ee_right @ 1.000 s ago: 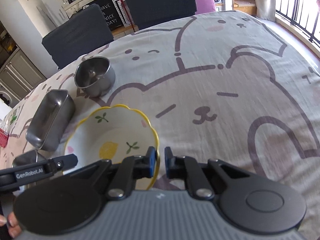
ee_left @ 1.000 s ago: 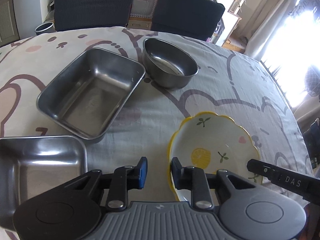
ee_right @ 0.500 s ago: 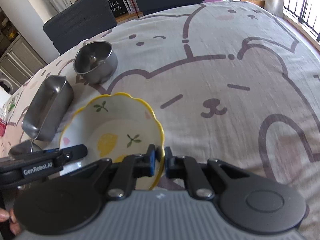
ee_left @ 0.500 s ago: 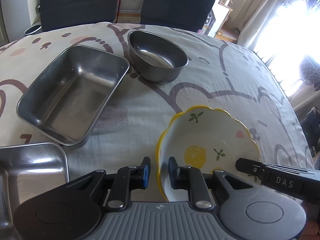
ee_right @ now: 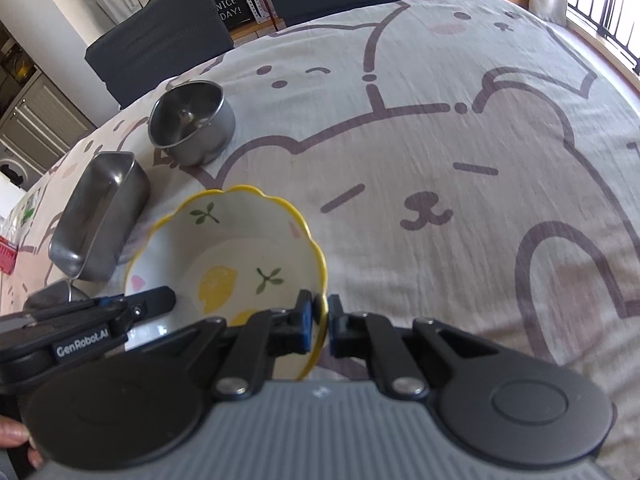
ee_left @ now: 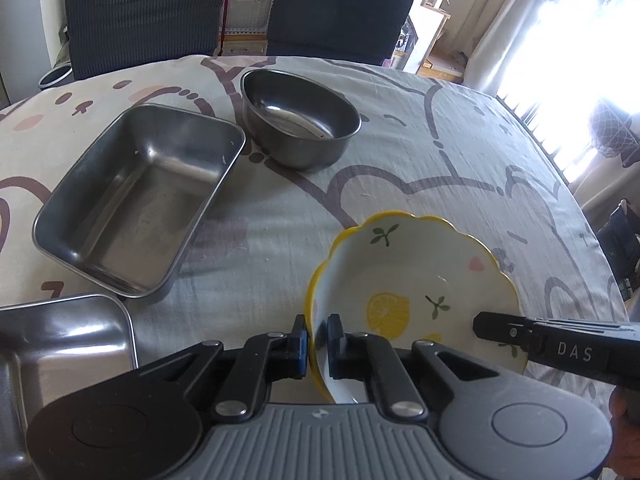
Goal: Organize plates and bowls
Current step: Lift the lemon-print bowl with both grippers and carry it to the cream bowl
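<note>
The left gripper (ee_left: 317,346) is clamped on the near-left rim of the yellow-rimmed ceramic bowl (ee_left: 416,280); its jaws have just been closing, and the scalloped edge now sits pinched between the blue-padded fingers. The right gripper (ee_right: 319,320) is likewise clamped on the same bowl (ee_right: 232,256), gripping the rim on the opposite side, one finger inside the wall and one outside. The bowl, white inside with a lemon and small green sprigs painted on it, is thus held at two points of its rim, above the cartoon-bear tablecloth (ee_left: 440,160) that covers the table; whether its base touches the cloth cannot be told. In the left wrist view the tip of the right gripper reaches across the bowl's right edge. To the left of the bowl, at the near edge of that view, lies a shallow steel tray (ee_left: 60,344), only partly in frame. Just beyond that tray, left of the bowl and a little farther off, rests a rectangular steel pan (ee_left: 140,204), empty and upright. Farther still, beyond the pan's far right corner and close beside it, stands a round steel bowl (ee_left: 300,120), also empty. Behind the table, past the steel bowl, are two dark chair backs (ee_left: 148,12).
</note>
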Available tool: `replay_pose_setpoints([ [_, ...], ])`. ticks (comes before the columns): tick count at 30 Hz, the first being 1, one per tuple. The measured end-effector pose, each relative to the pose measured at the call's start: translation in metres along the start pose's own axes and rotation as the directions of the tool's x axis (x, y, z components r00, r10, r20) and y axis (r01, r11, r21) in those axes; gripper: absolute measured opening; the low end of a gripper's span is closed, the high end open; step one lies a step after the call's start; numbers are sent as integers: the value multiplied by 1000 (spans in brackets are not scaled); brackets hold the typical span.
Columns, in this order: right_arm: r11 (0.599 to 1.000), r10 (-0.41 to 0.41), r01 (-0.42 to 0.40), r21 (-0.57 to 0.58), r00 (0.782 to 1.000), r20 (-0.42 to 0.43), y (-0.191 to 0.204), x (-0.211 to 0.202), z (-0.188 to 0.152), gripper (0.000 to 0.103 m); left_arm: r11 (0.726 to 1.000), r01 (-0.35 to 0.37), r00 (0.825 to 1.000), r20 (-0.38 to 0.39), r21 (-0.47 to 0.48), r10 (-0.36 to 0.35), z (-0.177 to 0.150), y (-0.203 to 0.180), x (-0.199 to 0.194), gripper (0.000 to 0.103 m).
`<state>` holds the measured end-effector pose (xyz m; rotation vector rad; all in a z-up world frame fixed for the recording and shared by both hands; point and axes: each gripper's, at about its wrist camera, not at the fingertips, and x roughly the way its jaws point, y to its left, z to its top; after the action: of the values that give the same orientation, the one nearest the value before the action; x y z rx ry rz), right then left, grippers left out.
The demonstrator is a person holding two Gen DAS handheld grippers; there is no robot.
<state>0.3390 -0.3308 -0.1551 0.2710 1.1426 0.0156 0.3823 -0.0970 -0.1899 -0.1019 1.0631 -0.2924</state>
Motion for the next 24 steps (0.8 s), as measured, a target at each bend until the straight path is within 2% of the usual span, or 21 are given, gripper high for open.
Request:
replay_pose_setpoints([
  [10, 999, 28, -26, -21, 995, 95, 9, -47, -4, 9, 1000, 3, 993, 116, -15, -1, -2, -6, -59, 9],
  [17, 994, 110, -107, -26, 980, 167, 23, -95, -20, 8, 999, -12, 979, 201, -37, 19, -19, -3, -123, 7],
  [24, 985, 171, -158, -75, 963, 206, 55, -137, -46, 8, 997, -49, 962, 265, -63, 64, -41, 8, -176, 7],
])
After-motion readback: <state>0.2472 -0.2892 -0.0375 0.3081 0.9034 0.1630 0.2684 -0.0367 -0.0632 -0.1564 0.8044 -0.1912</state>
